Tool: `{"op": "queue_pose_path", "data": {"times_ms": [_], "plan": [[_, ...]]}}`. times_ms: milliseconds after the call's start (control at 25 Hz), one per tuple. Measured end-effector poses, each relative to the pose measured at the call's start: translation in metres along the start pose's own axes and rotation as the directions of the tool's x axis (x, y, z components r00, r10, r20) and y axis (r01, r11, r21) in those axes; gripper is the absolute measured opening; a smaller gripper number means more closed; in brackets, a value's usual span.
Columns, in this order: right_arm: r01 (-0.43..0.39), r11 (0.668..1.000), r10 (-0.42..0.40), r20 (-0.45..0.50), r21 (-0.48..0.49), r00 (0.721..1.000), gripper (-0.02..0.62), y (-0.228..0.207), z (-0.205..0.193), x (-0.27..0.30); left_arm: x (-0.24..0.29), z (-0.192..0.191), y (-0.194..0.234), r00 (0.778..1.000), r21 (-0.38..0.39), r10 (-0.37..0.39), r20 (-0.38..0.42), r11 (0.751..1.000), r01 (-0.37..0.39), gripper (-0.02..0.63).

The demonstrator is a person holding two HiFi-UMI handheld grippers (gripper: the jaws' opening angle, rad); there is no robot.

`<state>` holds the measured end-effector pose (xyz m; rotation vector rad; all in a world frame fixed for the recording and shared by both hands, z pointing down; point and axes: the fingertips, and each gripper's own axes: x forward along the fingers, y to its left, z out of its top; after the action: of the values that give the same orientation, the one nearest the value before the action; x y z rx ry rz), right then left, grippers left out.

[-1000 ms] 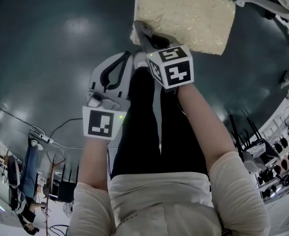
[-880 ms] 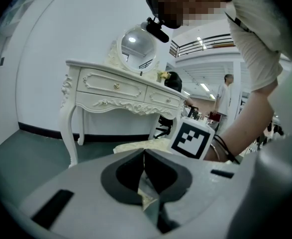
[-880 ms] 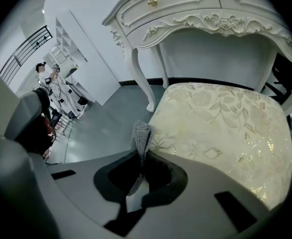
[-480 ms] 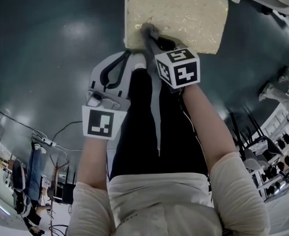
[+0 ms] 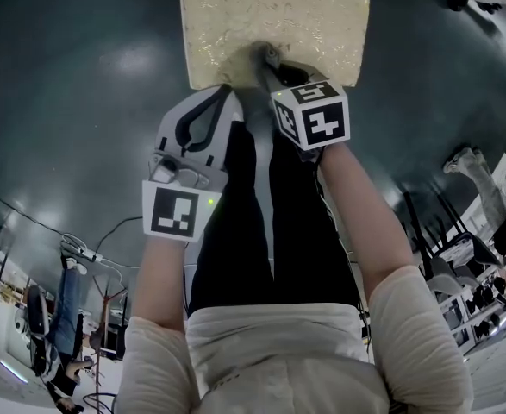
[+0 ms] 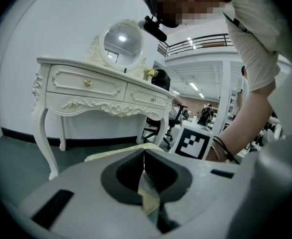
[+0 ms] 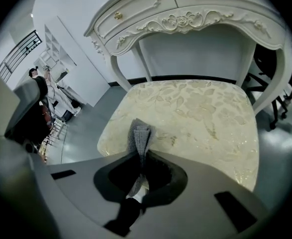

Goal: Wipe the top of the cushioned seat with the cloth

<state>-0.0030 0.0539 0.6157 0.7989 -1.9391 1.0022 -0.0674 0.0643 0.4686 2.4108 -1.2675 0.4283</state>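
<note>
We grip cloth [image 7: 140, 136] in right gripper [image 5: 262, 55], jaws pinched tight on it, over seat [image 7: 200, 111] near edge. Our left gripper [image 5: 224, 91] alongside, jaws pressed together.

1. The floor [image 5: 63, 102] is dark, glossy grey-green, with soft pale patches of glare from the overhead light.
2. A plain white wall [image 6: 41, 29] runs behind, with a black skirting strip [image 6: 21, 133] along its foot.
3. Against that wall stands an ornate white desk [image 6: 86, 91] with carved scrollwork, curved legs and drawers with small gold knobs.
4. A round mirror [image 6: 122, 40] in a carved white frame stands upright on the desk top.
5. Beyond the desk, black office chairs [image 6: 152, 126] stand on the open floor under ceiling strip lights [image 6: 193, 86].
6. Higher up runs a balcony railing [image 6: 205, 38].
7. White shelving [image 7: 52, 40] lines another wall, well apart from the desk.
</note>
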Motion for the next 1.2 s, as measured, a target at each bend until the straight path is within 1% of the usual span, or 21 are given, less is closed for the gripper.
{"op": "queue_pose_path", "data": {"times_ms": [240, 640, 800, 1000, 1200], "plan": [[0.03, 0.999, -0.03, 0.005, 0.033, 1.0, 0.028, -0.046, -0.021, -0.017, 0.026, -0.006, -0.033, 1.0, 0.019, -0.024, -0.015, 1.0, 0.025, 0.003], [0.071, 0.995, -0.07, -0.013, 0.065, 0.997, 0.028, -0.114, -0.045, -0.06, 0.066, 0.006, -0.092, 0.996, 0.047, -0.086, -0.035, 0.995, 0.087, 0.003], [0.098, 0.991, -0.096, -0.019, 0.094, 0.995, 0.028, -0.14, -0.053, -0.072, 0.083, 0.012, -0.107, 0.994, 0.06, -0.103, -0.036, 0.993, 0.105, 0.003], [0.118, 0.988, -0.115, -0.034, 0.104, 0.993, 0.028, -0.163, -0.065, -0.08, 0.095, 0.016, -0.126, 0.99, 0.106, -0.133, -0.046, 0.985, 0.137, 0.003], [0.162, 0.98, -0.154, -0.076, 0.115, 0.985, 0.028, -0.185, -0.078, -0.085, 0.101, 0.019, -0.134, 0.991, 0.104, -0.125, -0.05, 0.986, 0.129, 0.003]]}}
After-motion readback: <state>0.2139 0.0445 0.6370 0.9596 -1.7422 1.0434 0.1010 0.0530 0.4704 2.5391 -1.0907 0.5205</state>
